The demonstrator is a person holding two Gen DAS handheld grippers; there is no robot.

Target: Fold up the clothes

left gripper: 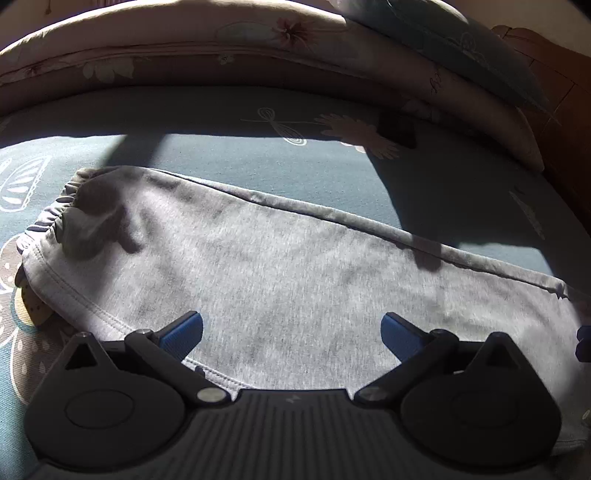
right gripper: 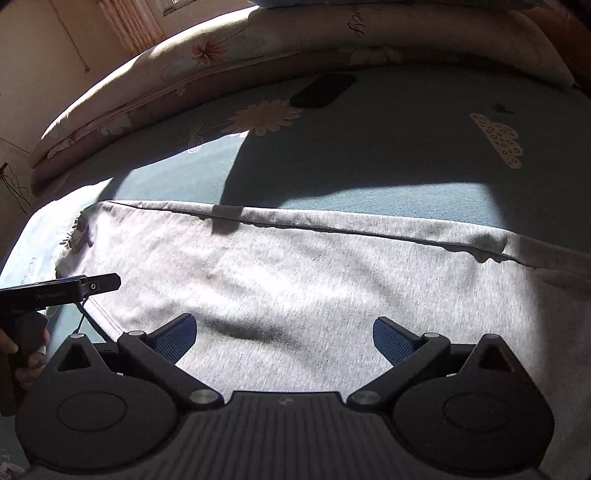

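— Fingers of the left gripper (left gripper: 291, 334) and right gripper (right gripper: 284, 338): both wide apart, holding nothing?
— Yes, both over the grey garment (left gripper: 295, 266) lying flat on the bedsheet (left gripper: 258, 162).
— Any writing?
— Cursive on the quilt (right gripper: 354, 22), unreadable.

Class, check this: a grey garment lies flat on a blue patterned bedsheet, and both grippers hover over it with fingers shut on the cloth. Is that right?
Not quite. The garment does lie flat on the bedsheet, but neither gripper is shut on it. The left gripper in the left wrist view and the right gripper in the right wrist view both have their fingers spread wide, with nothing between them.
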